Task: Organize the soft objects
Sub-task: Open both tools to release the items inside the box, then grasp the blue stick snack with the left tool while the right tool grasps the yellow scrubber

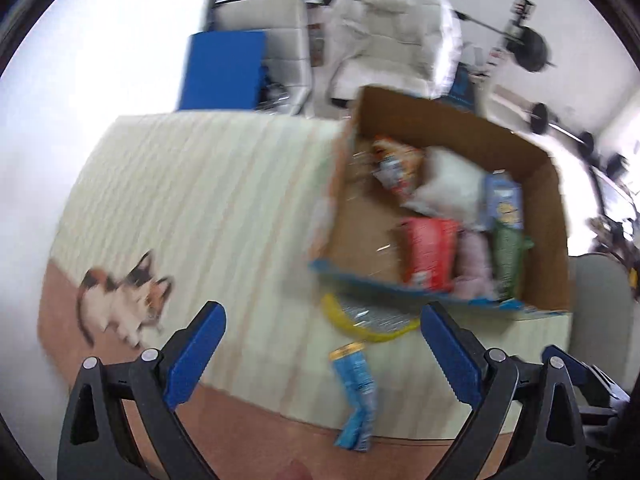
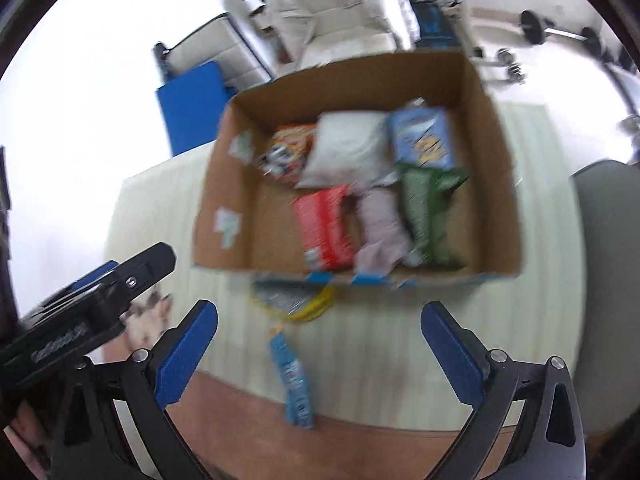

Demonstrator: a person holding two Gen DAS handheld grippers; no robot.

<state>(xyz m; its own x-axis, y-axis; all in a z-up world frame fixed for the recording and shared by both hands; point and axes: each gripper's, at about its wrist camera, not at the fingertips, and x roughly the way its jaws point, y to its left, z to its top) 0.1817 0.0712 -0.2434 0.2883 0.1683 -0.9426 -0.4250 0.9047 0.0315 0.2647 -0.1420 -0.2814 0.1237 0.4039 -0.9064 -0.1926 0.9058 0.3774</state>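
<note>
Blue-padded fingers frame both views, and nothing is held between them: the left gripper (image 1: 322, 346) is spread wide and empty, and the right gripper (image 2: 319, 344) is likewise released, so both are judged to be between grabs rather than carrying. Just ahead of the left gripper's gap, a blue packet (image 1: 356, 394) is seen lying flat on the pale striped cloth (image 1: 208, 208), its near end hanging over the cloth's edge onto the brown table (image 1: 256, 436); in the right wrist view the same packet sits ahead and slightly left of centre. A little farther on, a yellow-edged foil packet (image 1: 368, 320) is tucked against the front wall of the cardboard box (image 1: 548, 264), touching or nearly touching it — blur prevents certainty. Inside the box, soft goods are already gathered toward the far and right side — a white pillow-like bag (image 2: 344, 148), a red pack (image 2: 324, 228), a green bag (image 2: 430, 216), a light blue bag (image 2: 422, 138) and a pinkish item (image 2: 382, 228) — which suggests the box is the collecting place and the left half is left free for more. Well to the left of the left gripper, a calico cat plush (image 1: 124, 300) is left at the cloth's edge, apart from everything else. The blue packet is judged the likeliest next pick, being closest to both open grippers.
</note>
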